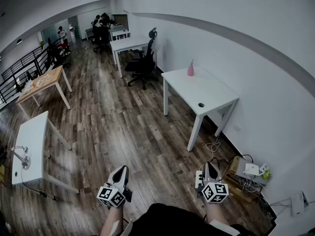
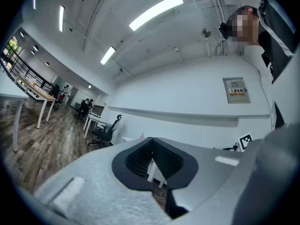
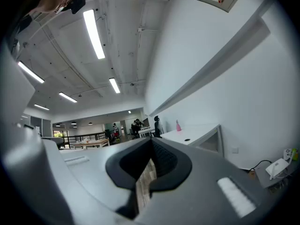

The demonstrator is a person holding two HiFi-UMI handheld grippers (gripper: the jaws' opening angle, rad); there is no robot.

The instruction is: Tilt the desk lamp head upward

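Both claws are shut and empty. Left claw has its jaws pressed together with nothing between them; right claw is the same, jaws together, nothing gripped. I hold both low in front of me, roughly level, well apart from each other, over the wood floor; each carries its marker cube at the back end.

Desk lamp is well off to the left of my left claw and slightly ahead of it; neither claw is near it. It stands on a white table, toward the end of the table closest to me; it is silver, with a round base and a thin arm running to a small head. It is too small in the head view to tell the head's angle, and neither gripper view shows it. A dark cable trails on the floor below that end of the table.

Ahead and to the right of my right claw a white desk stands against the wall; a pink object sits at its far corner and a small dark object near the edge closer to me. Beyond that desk is a black office chair. Just right of my right claw, on the floor by the wall, lie a power strip, a cardboard box and loose cables.
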